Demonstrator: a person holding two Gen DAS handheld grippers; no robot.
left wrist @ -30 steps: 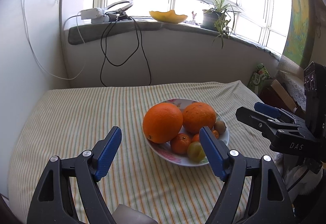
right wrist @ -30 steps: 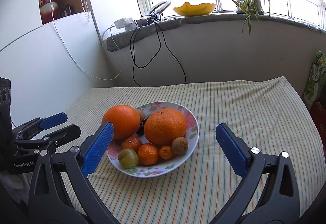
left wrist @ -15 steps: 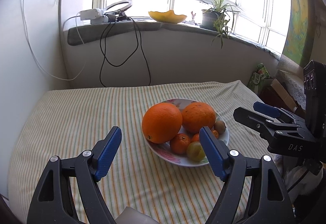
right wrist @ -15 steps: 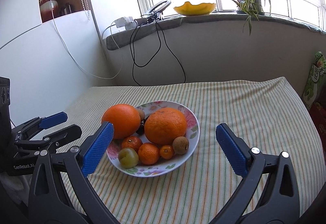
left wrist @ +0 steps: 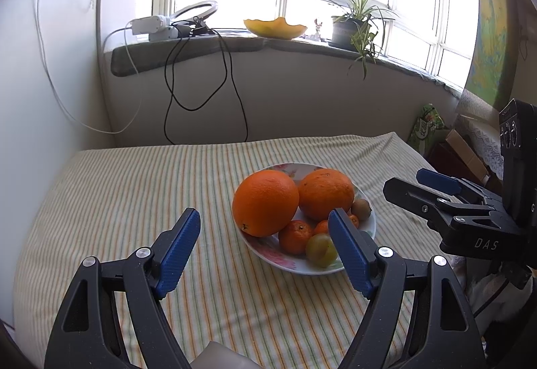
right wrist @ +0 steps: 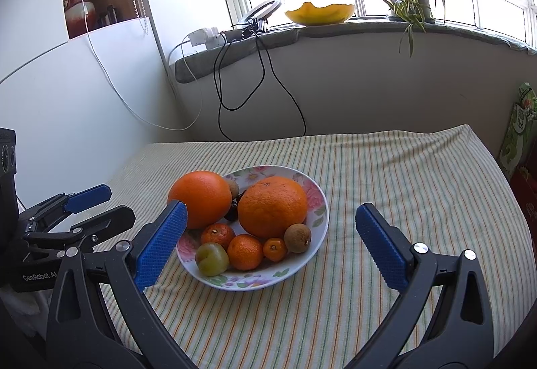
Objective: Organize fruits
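Both the left gripper (left wrist: 265,231) and right gripper (right wrist: 268,228) hover spread and empty before the floral plate (right wrist: 319,198) (on the striped cloth), whose big orange (right wrist: 272,206) looks heavy, firm, best pinched across its middle.

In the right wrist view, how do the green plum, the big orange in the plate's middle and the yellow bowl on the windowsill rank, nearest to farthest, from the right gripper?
1. Green plum, at the plate's front, nearest the right gripper.
2. Big orange, in the plate's middle, behind the plum.
3. Yellow bowl, far back on the windowsill.
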